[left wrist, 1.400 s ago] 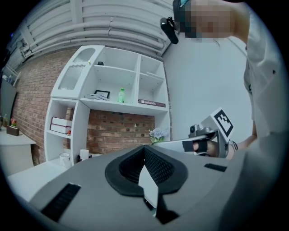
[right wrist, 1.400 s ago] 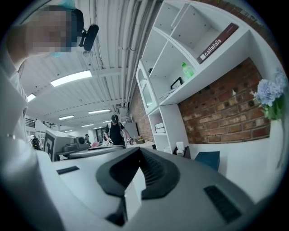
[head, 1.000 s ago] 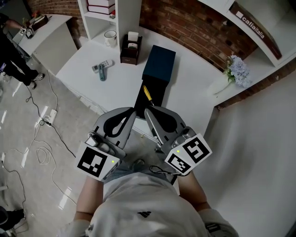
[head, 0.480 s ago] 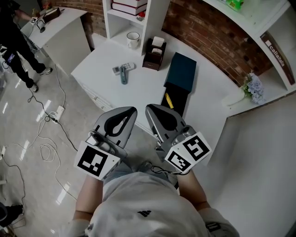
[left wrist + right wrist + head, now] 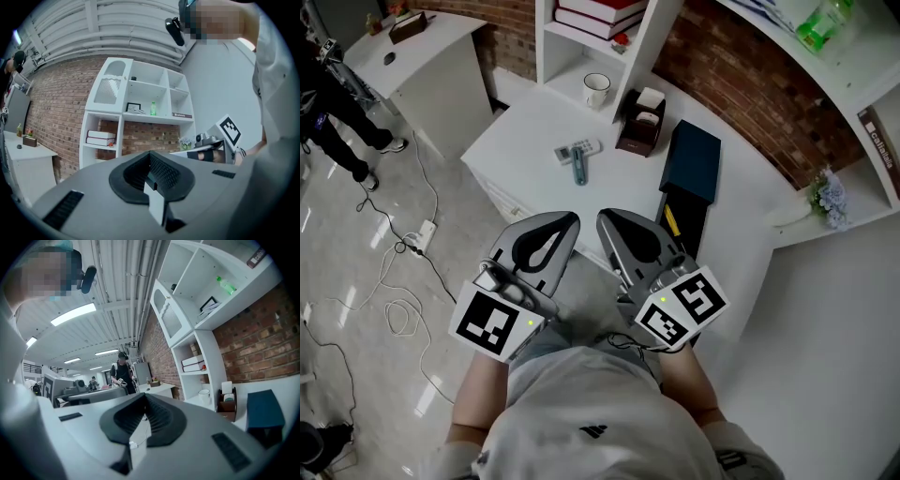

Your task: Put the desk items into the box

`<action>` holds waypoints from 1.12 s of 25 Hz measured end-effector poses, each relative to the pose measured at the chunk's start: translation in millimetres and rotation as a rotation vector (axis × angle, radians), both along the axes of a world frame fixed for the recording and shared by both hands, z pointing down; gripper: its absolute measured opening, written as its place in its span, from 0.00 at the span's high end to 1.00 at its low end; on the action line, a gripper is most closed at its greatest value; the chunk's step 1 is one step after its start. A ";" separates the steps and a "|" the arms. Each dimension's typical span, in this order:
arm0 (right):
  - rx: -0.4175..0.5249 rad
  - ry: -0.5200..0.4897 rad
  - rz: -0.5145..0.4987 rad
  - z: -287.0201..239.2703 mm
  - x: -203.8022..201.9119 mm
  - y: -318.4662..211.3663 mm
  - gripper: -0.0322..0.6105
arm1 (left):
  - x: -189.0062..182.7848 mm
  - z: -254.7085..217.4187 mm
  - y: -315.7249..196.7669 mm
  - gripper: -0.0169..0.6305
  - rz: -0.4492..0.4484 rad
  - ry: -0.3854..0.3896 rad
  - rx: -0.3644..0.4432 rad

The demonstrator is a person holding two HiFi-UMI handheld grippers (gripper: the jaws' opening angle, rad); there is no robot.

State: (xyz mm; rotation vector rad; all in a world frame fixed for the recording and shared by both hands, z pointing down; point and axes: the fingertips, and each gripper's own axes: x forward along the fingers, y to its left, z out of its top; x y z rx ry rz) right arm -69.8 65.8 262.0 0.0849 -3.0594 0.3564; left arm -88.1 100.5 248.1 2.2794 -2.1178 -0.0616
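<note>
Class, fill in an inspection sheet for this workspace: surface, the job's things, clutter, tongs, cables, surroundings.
Surface: white desk, set against a brick wall.
Job's things: dark blue box, its black tray out with a yellow item in it; remote beside a teal pen; mug; brown organiser.
Clutter: nothing seen.
Tongs: left tongs and right tongs both shut, empty, held before the desk's near edge.
Cables: cables loose on the floor, left.
Surroundings: white shelves, books, flowers, a person at left.

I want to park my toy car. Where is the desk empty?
Bare white desk lies left of the remote, and again between the remote and the dark box. The back is crowded: mug and brown organizer stand close together there.
</note>
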 end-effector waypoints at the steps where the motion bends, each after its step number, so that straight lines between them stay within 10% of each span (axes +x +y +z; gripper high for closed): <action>1: 0.000 0.002 0.004 0.9 -6.1 1.1 0.94 | -6.0 0.7 1.5 0.96 0.003 0.000 0.000; 28: -0.023 0.193 0.104 71.4 -91.4 -66.3 0.93 | -97.5 26.0 -17.0 0.96 -0.020 0.060 -0.032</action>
